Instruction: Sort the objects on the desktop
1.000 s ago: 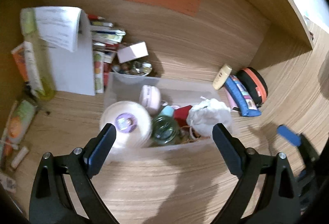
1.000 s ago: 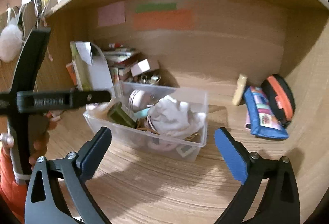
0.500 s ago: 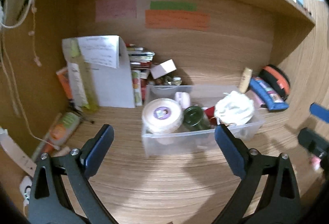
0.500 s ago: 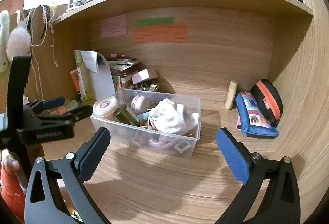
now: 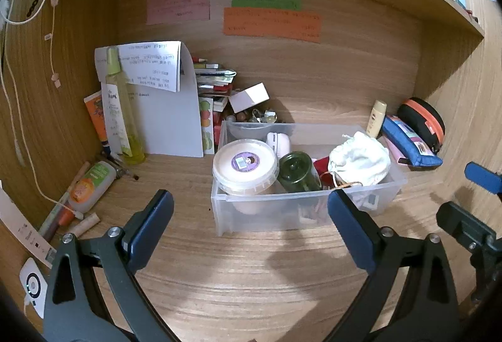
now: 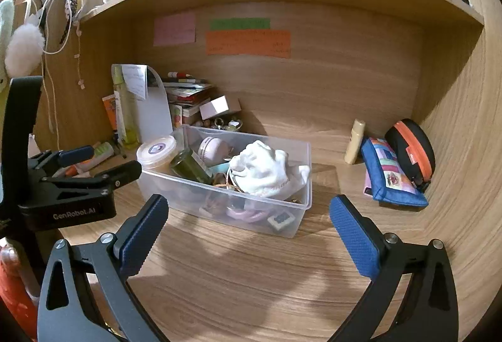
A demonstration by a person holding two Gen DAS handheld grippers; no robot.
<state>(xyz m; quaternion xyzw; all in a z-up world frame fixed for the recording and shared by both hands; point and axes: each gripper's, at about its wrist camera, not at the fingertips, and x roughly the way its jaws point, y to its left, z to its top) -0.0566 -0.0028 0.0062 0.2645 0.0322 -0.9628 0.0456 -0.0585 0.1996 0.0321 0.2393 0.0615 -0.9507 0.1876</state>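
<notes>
Wood-grain desk (image 5: pixel 251 279), bare in front of clear plastic bin (image 5: pixel 389 185). Inside bin: round cream tub (image 5: pixel 244 165) at left, dark green jar (image 5: pixel 298 172), crumpled white cloth (image 5: pixel 360 158) at right. Left gripper (image 5: pixel 251 226) and right gripper (image 6: pixel 248 232) before bin, jaws spread wide, empty.

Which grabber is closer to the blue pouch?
Right. The right gripper sits front-left of the blue pouch; the left gripper is far across, beyond the clear bin.

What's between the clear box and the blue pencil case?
Only bare wooden desk between the clear box and the blue pencil case, with the box's shadow; the right wrist view shows it.
</notes>
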